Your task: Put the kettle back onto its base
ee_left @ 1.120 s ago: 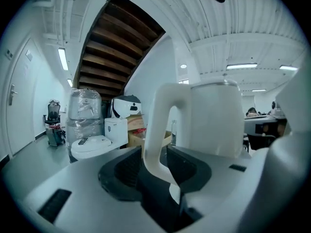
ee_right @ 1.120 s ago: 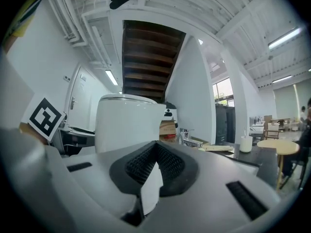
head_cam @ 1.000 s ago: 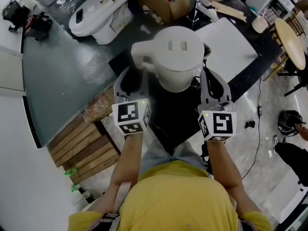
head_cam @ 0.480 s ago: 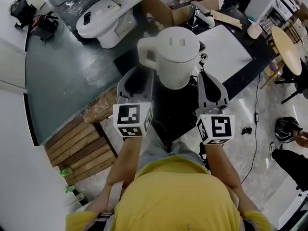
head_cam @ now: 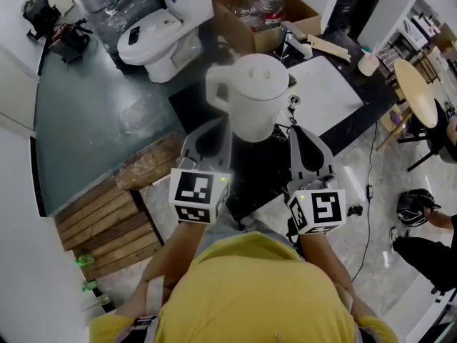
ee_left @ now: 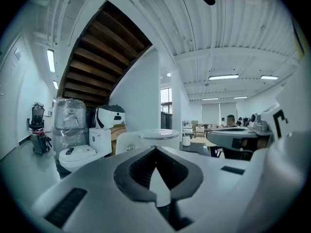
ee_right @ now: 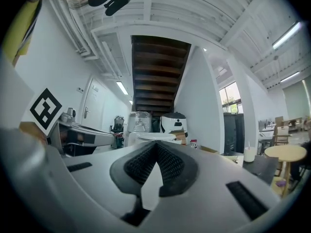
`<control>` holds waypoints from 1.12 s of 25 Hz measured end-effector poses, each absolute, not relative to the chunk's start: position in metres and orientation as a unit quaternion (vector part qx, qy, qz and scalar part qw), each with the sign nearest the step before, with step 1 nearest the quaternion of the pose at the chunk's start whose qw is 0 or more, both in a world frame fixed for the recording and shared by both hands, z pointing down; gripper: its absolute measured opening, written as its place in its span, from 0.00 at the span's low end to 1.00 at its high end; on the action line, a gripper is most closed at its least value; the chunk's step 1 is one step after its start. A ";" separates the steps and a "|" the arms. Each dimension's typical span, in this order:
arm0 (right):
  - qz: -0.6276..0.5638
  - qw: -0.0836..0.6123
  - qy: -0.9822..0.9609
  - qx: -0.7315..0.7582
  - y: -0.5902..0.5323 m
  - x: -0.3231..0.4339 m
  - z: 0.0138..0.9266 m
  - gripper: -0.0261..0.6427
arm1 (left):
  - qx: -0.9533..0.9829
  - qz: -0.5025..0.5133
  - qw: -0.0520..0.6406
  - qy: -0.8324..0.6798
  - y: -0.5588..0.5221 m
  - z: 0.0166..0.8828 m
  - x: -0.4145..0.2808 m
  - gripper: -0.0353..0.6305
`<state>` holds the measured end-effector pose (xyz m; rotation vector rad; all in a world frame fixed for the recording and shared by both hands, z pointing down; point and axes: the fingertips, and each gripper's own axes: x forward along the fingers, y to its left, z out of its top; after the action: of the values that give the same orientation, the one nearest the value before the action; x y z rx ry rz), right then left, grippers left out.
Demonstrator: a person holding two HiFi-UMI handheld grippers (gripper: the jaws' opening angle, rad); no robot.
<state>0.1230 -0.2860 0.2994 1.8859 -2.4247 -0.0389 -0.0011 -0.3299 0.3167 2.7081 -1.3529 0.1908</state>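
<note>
The white kettle (head_cam: pixel 253 95) stands at the middle of the head view, lid on, handle to its left. What it rests on is hidden, and I see no base. My left gripper (head_cam: pixel 216 122) points at it from just below the handle; its jaws are closing and meet at the tips with nothing between them. My right gripper (head_cam: pixel 300 129) lies level beside the kettle's lower right, shut and empty. The kettle's lid (ee_left: pixel 158 134) shows just past the left gripper's jaws in the left gripper view. In the right gripper view the lid (ee_right: pixel 151 137) shows just past the shut pads.
The black table (head_cam: pixel 250 174) bears a white board (head_cam: pixel 325 84) at its far right. A white toilet (head_cam: pixel 161 31) and a cardboard box with bottles (head_cam: pixel 260 9) stand behind. Wooden slats (head_cam: pixel 107 220) lie at the left, a round wooden table (head_cam: pixel 414 91) at the right.
The head view has swung, so the kettle and both grippers sit lower in it. Both grippers keep their places close below the kettle.
</note>
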 end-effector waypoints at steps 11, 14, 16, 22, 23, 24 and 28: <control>-0.021 0.045 -0.816 0.576 -0.238 0.087 0.278 0.06 | 0.906 0.045 0.055 -0.416 -0.271 0.291 0.014 0.07; -0.021 0.052 -0.818 0.573 -0.229 0.079 0.281 0.06 | 0.912 0.047 0.053 -0.403 -0.261 0.292 0.018 0.07; -0.016 0.053 -0.816 0.576 -0.226 0.076 0.283 0.06 | 0.916 0.046 0.053 -0.395 -0.256 0.292 0.021 0.07; -0.016 0.046 -0.803 0.594 -0.222 0.071 0.286 0.06 | 0.921 0.046 0.056 -0.382 -0.254 0.299 0.013 0.07; -0.015 0.045 -0.801 0.597 -0.222 0.070 0.287 0.06 | 0.921 0.045 0.055 -0.382 -0.255 0.300 0.011 0.07; -0.015 0.043 -0.799 0.600 -0.222 0.069 0.289 0.06 | 0.922 0.044 0.054 -0.381 -0.256 0.301 0.009 0.07; -0.020 0.041 -0.791 0.610 -0.223 0.063 0.292 0.06 | 0.925 0.042 0.057 -0.373 -0.257 0.306 0.003 0.07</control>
<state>0.0629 -0.2231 0.2922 1.8668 -2.4231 -0.0607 0.0025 -0.2567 0.3064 2.8056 -1.1310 0.1274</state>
